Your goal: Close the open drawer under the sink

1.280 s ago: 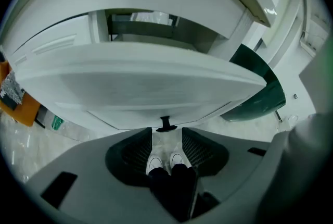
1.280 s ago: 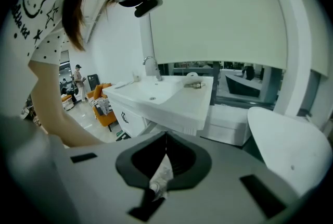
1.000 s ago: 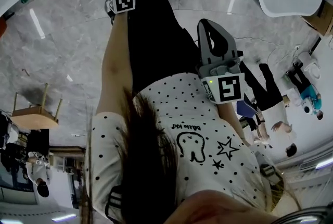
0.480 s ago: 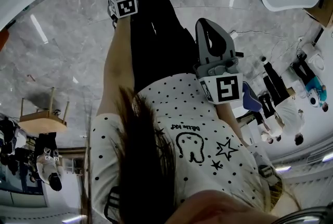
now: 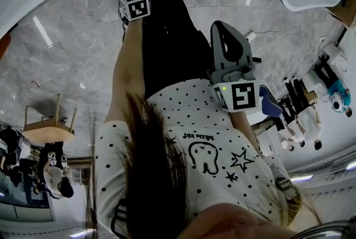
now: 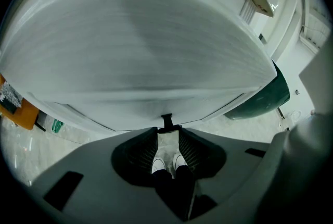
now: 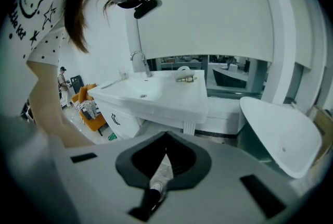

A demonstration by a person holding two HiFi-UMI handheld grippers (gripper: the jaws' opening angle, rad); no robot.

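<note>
The left gripper (image 6: pixel 167 133) is pointing steeply down at the drawer (image 6: pixel 140 51), whose front is filling the upper part of the left gripper view as a broad, plain white panel. The jaws have just been closing a little. They are standing apart, with the pads pressing on nothing. The small black handle (image 6: pixel 166 123) is sitting right at their tips, on the panel's lower edge. In the head view the drawer is lying open at the top, showing a grey inside within a white rim. Further right, the right gripper (image 7: pixel 166 137) is hovering well apart from it, jaws together and empty.
</note>
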